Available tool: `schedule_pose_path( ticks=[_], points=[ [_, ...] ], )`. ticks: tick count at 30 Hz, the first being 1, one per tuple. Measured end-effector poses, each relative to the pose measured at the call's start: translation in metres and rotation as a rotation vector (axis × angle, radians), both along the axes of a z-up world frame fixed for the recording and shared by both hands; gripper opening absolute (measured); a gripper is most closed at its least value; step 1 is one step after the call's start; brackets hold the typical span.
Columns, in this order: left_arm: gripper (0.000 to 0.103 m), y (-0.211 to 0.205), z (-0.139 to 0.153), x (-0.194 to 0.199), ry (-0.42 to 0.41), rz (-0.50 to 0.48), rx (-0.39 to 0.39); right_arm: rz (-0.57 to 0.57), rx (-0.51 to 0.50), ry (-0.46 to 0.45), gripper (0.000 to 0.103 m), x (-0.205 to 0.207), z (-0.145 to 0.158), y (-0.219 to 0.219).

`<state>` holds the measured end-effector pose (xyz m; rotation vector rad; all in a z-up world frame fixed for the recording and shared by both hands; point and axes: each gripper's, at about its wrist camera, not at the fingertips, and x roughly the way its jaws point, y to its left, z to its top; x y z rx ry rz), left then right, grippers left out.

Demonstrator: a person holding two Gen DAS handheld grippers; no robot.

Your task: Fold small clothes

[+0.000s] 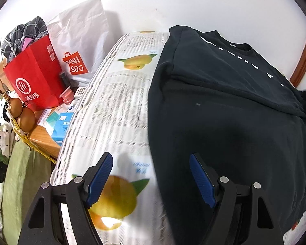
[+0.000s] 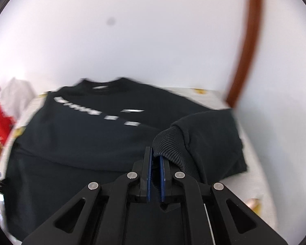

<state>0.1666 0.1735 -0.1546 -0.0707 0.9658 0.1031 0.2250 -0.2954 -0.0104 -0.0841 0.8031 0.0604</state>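
Black sweatshirt (image 1: 224,106) lies flat on the counter (image 1: 116,106), front up, white lettering across the chest, collar at the far end toward the white wall (image 1: 173,4). Counter has a fruit-print cover. One sleeve is already folded across the body, visible as a straight edge in the left wrist view.

Right gripper (image 2: 155,159): fingers together, clamped on the ribbed cuff (image 2: 169,143) of the other sleeve. Cuff is lifted off the shirt body, with sleeve fabric bunched to the right of it. Right view is motion-blurred.

Left gripper (image 1: 151,177): fingers wide apart, nothing between them. It hovers over the near left edge of the sweatshirt; left finger is over bare cover, right finger over black fabric. No contact visible.

Left of the counter, lower wooden surface with clutter: red paper bag (image 1: 34,77) stuffed with checked cloth, white Miniso bag (image 1: 79,40) behind it, small blue box (image 1: 61,128), brown gourd-shaped item (image 1: 24,114). Brown trim strip (image 2: 246,47) runs down the wall at far right.
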Motion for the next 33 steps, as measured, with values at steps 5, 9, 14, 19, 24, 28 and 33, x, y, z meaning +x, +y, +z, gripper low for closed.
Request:
schedule_pose_path(
  ticks=[5, 9, 14, 19, 24, 28, 33],
  points=[
    [0.076, 0.011, -0.004, -0.006, 0.004, -0.019, 0.008, 0.13, 0.073, 0.031, 0.007, 0.024, -0.011, 0.094],
    [0.076, 0.019, -0.002, -0.006, -0.009, -0.038, -0.025, 0.198, 0.128, 0.046, 0.007, 0.042, -0.018, 0.149],
    [0.076, 0.018, -0.002, -0.003, -0.023, -0.058, -0.06, 0.267, 0.179, 0.068, 0.007, 0.064, -0.029, 0.205],
    [0.076, 0.019, 0.002, 0.004, -0.042, -0.055, -0.082, 0.353, 0.242, 0.116, 0.007, 0.08, -0.039, 0.245],
    [0.076, 0.013, 0.007, 0.014, -0.048, -0.05, -0.083, 0.424, 0.261, 0.162, 0.022, 0.075, -0.043, 0.245],
    [0.076, -0.001, 0.017, 0.022, -0.052, -0.063, -0.084, 0.348, 0.215, 0.075, 0.043, 0.059, -0.031, 0.196],
    [0.076, -0.025, 0.032, 0.036, -0.076, -0.061, -0.058, 0.207, 0.15, 0.033, 0.043, 0.04, -0.027, 0.104]
  ],
)
